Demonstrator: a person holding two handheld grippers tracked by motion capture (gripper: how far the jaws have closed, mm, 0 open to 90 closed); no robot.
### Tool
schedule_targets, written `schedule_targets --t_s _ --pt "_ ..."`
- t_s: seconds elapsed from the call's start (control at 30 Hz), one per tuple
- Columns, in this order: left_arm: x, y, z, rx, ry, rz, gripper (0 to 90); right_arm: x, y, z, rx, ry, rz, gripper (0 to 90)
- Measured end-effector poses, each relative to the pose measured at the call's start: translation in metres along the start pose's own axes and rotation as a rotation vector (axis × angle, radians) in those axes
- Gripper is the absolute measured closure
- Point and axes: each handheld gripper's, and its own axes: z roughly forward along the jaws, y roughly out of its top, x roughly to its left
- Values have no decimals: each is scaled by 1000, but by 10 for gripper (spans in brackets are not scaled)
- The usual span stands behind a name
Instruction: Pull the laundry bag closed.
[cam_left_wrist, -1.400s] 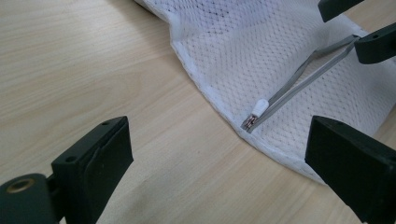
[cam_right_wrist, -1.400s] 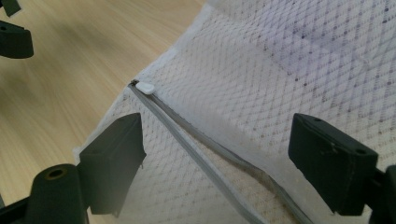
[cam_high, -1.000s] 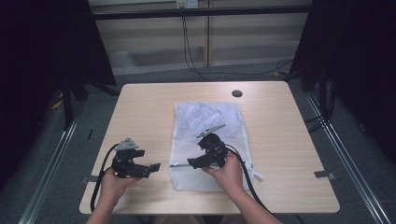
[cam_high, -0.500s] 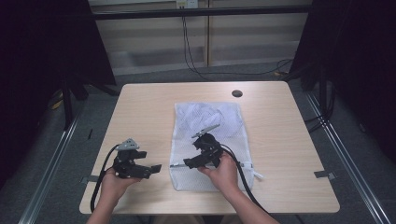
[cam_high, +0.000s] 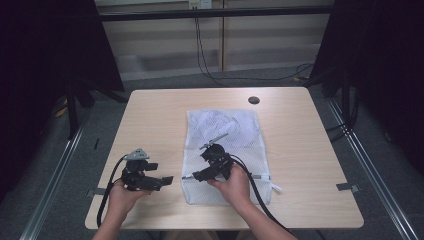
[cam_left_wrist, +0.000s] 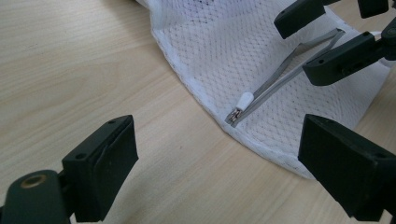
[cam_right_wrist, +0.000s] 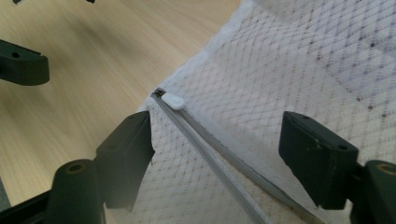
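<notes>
A white mesh zip bag (cam_high: 225, 145) lies flat in the middle of the wooden table (cam_high: 300, 150). Its grey zipper (cam_right_wrist: 219, 158) runs along the near edge and ends in a white pull tab (cam_right_wrist: 173, 101) at the bag's near-left corner (cam_left_wrist: 243, 100). My right gripper (cam_high: 194, 176) hovers low over that corner, pointing left. Its jaws have just been closing and straddle the zipper (cam_right_wrist: 219, 135) without pressing on it. My left gripper (cam_high: 167, 179) is held left of the bag, pointing at the same corner, open with nothing in it (cam_left_wrist: 219, 140).
A dark round cable hole (cam_high: 253, 100) sits near the table's far edge. Bare wood lies to both sides of the bag. Black cables trail from both grippers toward the near edge. Dark curtains and metal floor rails flank the table.
My right gripper has edged a little left over the bag toward its near-left corner. The left gripper has kept still.
</notes>
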Motion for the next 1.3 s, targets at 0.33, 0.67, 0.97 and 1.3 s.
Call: schedule_targets --t_s 0.33,0.67,0.97,1.3 --pt "-1 1 0 0 -3 4 125 1 5 6 -9 73 65 384" --pt "-1 1 -1 -8 0 7 131 3 9 18 -1 133 100 507" --pt "-1 1 -1 -3 3 8 132 4 10 27 19 148 98 611" --pt "0 1 -1 -9 6 5 135 5 9 36 29 145 108 627"
